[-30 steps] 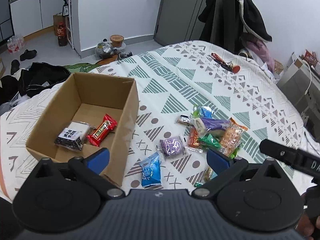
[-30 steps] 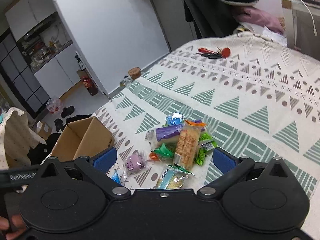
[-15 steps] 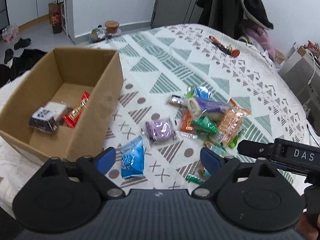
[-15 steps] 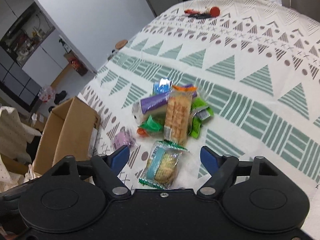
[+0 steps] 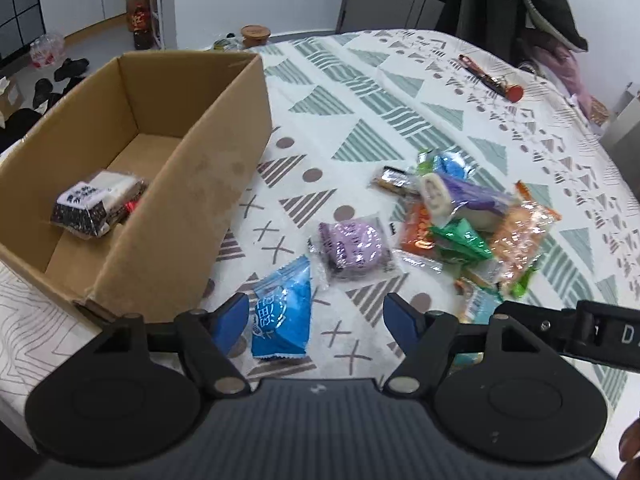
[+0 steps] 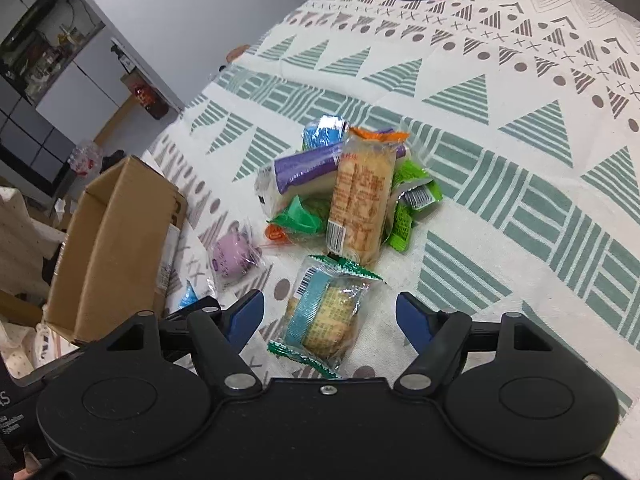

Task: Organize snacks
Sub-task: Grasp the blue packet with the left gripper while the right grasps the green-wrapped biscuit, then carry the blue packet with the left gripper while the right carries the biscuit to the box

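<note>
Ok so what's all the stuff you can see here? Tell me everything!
Cardboard box: one, brown, left on the cloth.
Black-and-white packet: one, inside the box.
Blue packet: one, between the left gripper's fingers.
Purple snack: one, clear wrapper, beside the pile.
Snack pile: several, purple, orange, green, mid-cloth.
Teal-wrapped cake: one, between the right gripper's fingers.
Tablecloth: white with green triangles.
Left gripper: black, open.
Right gripper: black, open.

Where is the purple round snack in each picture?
Left wrist view: the purple snack lies near the middle, just beyond the blue packet.
Right wrist view: the same snack lies left of centre, between the box and the pile.
Shared landmark: the cardboard box, to its left in both.
</note>
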Available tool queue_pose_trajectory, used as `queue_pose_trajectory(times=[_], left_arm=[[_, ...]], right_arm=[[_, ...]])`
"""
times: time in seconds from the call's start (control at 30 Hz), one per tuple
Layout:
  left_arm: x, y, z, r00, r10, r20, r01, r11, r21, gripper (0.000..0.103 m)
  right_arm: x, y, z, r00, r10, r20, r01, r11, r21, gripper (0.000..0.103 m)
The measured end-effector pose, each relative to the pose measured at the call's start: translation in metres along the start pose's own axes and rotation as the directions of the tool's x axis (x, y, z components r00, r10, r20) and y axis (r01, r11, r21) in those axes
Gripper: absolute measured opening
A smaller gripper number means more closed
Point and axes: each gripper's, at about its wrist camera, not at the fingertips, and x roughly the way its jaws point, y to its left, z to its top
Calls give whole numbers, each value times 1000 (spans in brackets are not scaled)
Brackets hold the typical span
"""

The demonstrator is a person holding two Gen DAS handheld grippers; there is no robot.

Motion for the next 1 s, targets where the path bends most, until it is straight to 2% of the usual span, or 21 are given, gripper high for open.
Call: queue_pose_trajectory(times=[0.07,0.2,0.3,0.33,0.37,0.57,0.63,0.7,0.73,0.87,1.0], left_arm=[[6,1,0,1000,14,-15,-14,1000,-5,67],[13,2,-3,999,27,-29,-27,1000,-8,60],[18,9,-5,998,26,-50,-28,999,-35,47],[19,11,-6,998,28,-55,-30,999,-37,38],[20,12,-6,998,31,-52,-33,999,-37,33],[17,14,-8,999,19,-35,-20,1000,-20,31],[15,12,-8,999,9,-34,-10,1000,-18,31],[10,9,-9,1000,-1,-29,0,1000,-14,30],[7,8,-9,1000,-6,-27,5,1000,-13,30],[-2,5,-9,1000,-22,-19,21,1000,-10,30],[-13,4,-6,1000,-28,0,28,1000,-7,30]], right_arm=[[5,0,0,1000,-13,-10,13,1000,-8,73],[14,2,-1,999,-31,-27,30,999,-25,73],[19,5,-1,999,-38,-39,37,999,-40,73],[20,6,-2,998,-41,-41,39,998,-46,73],[21,7,-2,998,-45,-45,43,998,-53,73],[25,12,-6,996,-63,-60,58,994,-90,72],[27,12,-7,995,-68,-69,61,993,-99,63],[29,11,-10,995,-53,-89,45,994,-99,47],[30,12,-11,995,-42,-92,33,994,-105,44],[25,17,-12,996,-47,-81,36,991,-133,40],[17,21,-13,998,-17,-66,7,990,-142,39]])
